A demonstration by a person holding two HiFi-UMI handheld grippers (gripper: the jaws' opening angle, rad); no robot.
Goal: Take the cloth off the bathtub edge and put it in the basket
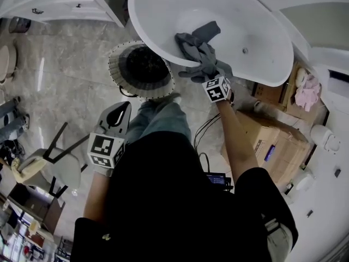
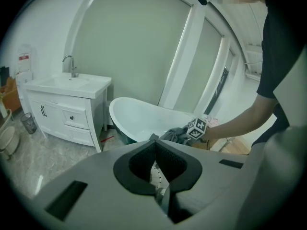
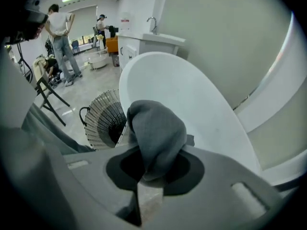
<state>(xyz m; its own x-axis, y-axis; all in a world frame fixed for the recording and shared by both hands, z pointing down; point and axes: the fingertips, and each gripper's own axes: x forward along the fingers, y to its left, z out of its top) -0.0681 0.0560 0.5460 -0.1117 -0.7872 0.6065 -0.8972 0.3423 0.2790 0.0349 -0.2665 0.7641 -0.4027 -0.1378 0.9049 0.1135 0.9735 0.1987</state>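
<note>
**A:** Grey cloth (image 3: 156, 133), where is it?
**B:** The right gripper (image 3: 152, 174) pinches it, bunched up over the near rim of the white bathtub (image 1: 256, 26).
**A:** And the basket (image 1: 140, 70)?
**B:** On the floor (image 1: 65, 70) just beside that end of the tub, apart from the cloth.
**A:** And the left gripper (image 1: 117, 116)?
**B:** Jaws closed together on nothing, low, this side of the basket.

Right arm (image 1: 235, 132) reaches toward one o'clock, right gripper (image 1: 199, 60) clamped on cloth (image 1: 197, 37); left gripper (image 1: 124, 109) at nine o'clock, jaws together, empty.

White sink cabinet (image 2: 67, 113) with chrome tap (image 2: 71, 66); cardboard boxes (image 1: 275, 146) on the floor.
</note>
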